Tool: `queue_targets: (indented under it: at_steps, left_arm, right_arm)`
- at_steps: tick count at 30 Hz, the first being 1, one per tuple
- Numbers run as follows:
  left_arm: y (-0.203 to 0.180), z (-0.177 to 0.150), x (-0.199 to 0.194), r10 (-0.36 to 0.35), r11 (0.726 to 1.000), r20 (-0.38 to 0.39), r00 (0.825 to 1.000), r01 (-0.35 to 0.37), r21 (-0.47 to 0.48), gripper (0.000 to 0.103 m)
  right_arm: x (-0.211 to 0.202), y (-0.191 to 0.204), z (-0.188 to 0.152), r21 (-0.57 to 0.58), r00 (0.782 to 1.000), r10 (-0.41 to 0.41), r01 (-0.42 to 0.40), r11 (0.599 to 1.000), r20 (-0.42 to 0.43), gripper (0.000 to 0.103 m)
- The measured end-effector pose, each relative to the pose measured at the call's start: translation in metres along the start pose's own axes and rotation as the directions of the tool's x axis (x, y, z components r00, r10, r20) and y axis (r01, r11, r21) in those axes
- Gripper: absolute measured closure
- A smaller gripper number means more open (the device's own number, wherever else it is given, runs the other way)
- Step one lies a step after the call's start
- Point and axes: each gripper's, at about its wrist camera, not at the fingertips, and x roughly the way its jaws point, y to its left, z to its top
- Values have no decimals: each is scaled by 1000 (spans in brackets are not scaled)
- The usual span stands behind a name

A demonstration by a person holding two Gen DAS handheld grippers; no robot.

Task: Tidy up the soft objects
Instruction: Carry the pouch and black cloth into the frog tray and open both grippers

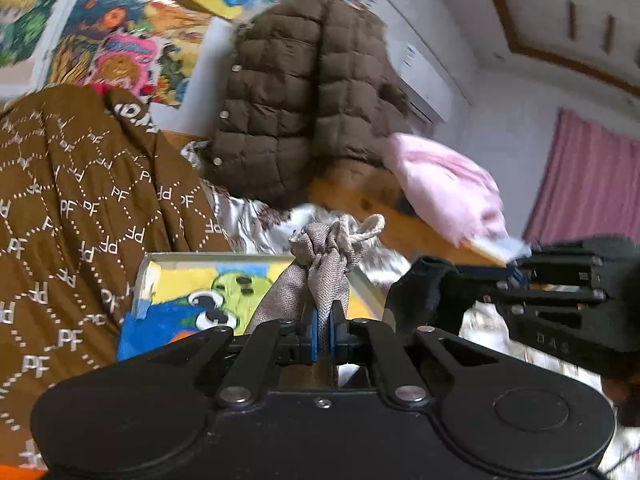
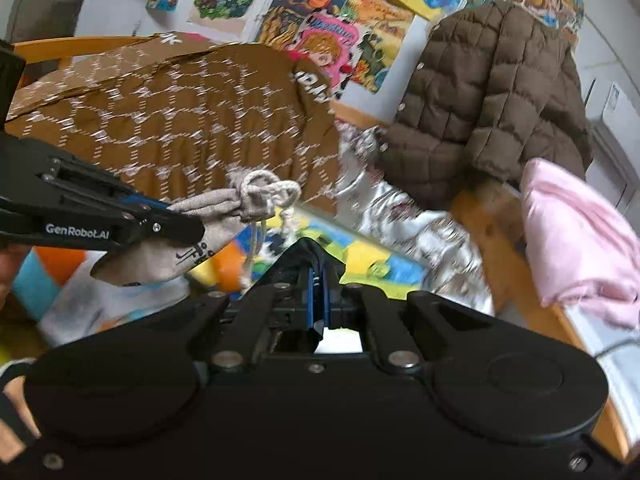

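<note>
We hold the left gripper (image 1: 324,332) with its blue pads pressed together on the neck of a grey drawstring pouch (image 1: 320,264), so the tool is narrow and gripping cloth; the pouch's gathered top and its knotted white cord (image 1: 366,228) stick up past the fingertips. From the right wrist camera the same pouch (image 2: 192,236) hangs from that gripper (image 2: 168,216), its body drooping below the fingers with some dark print on it, clear of the surface beneath. Our right gripper (image 2: 318,280) is also pinched narrow, with a piece of black fabric (image 2: 312,252) caught between its pads; in the left wrist view that black cloth (image 1: 424,292) bunches at the tip of the right gripper (image 1: 508,276), just beside the pouch but not touching it as far as we can tell. Below both tools lies a colourful cartoon picture (image 1: 192,296) in a pale frame, on crumpled silvery cloth (image 2: 420,224). A brown patterned garment (image 1: 80,208) printed with repeated letters is draped on the left, and a brown quilted jacket (image 1: 304,96) hangs behind the pouch against a wall covered in bright drawings (image 2: 328,40). A pink cloth (image 1: 448,188) lies over a wooden rail (image 2: 492,248) to the right, near the jacket's lower edge. Both views are somewhat blurred.
</note>
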Motion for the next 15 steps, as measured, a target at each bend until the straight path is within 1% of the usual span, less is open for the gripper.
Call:
queue_targets:
  at_steps: [3,6,10,12,15]
  left_arm:
    - [6,9,31,28,997,25,999,-27,-71,98]
    - [9,12,61,45,991,20,999,-43,-123,98]
    - [11,7,96,64,982,-12,998,-65,-177,98]
    - [11,2,112,62,978,-39,997,-69,-199,98]
    - [8,-7,130,62,979,-67,996,-74,-190,98]
  right_arm:
    - [24,-19,13,26,1000,-8,9,1000,-6,103]
    - [52,-31,19,-3,999,-51,51,999,-12,103]
    - [87,-49,12,31,997,-68,70,997,-43,103]
    - [103,-57,5,53,995,-77,80,995,-62,103]
    - [121,-63,-8,99,992,-70,80,992,-105,103]
